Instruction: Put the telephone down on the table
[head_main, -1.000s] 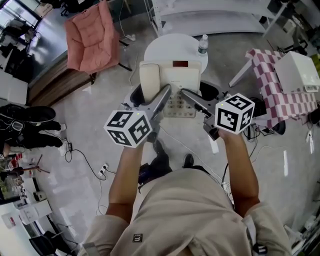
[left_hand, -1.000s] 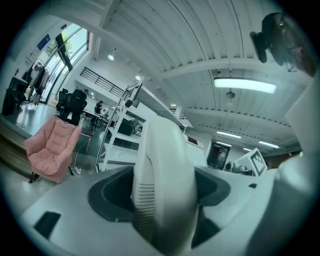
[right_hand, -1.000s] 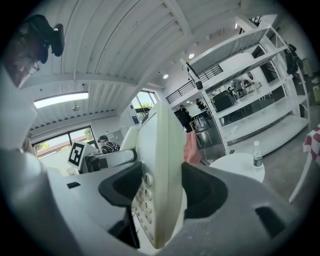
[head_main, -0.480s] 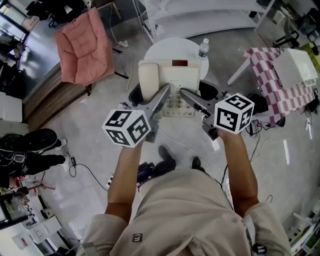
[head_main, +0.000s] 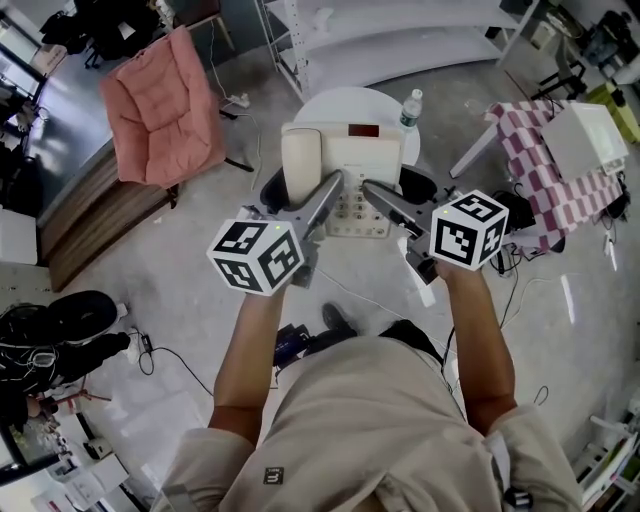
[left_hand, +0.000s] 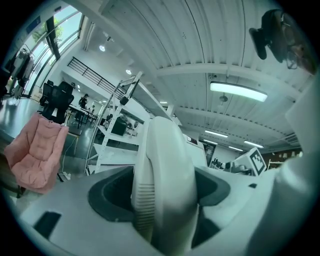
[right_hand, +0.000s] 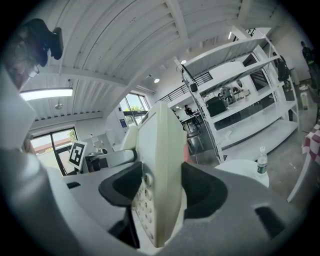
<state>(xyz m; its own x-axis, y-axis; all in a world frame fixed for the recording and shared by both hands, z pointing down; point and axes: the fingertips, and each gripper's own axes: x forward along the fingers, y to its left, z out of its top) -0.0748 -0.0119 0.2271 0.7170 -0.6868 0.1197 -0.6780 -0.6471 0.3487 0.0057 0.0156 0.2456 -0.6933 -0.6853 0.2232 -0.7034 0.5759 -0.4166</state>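
Observation:
A cream telephone (head_main: 345, 170) with its handset on the left and a keypad is held in the air between both grippers, above the near edge of a small round white table (head_main: 345, 102). My left gripper (head_main: 330, 188) is shut on the handset side, and the handset (left_hand: 165, 180) fills the space between its jaws. On the keypad side my right gripper (head_main: 372, 190) is shut on the phone's edge (right_hand: 159, 165), with buttons showing beside the left jaw. Both marker cubes sit near the person's forearms.
A water bottle (head_main: 409, 107) stands at the round table's right rim, also visible as the bottle (right_hand: 261, 161). A pink chair (head_main: 160, 100) is at the left. A checkered-cloth table (head_main: 535, 175) with a white box (head_main: 588, 135) is at the right. White shelving (head_main: 420, 40) stands behind, cables on the floor.
The person has stepped forward: floor, chair and round table have shifted slightly in view. Both grippers keep the same hold on the telephone.

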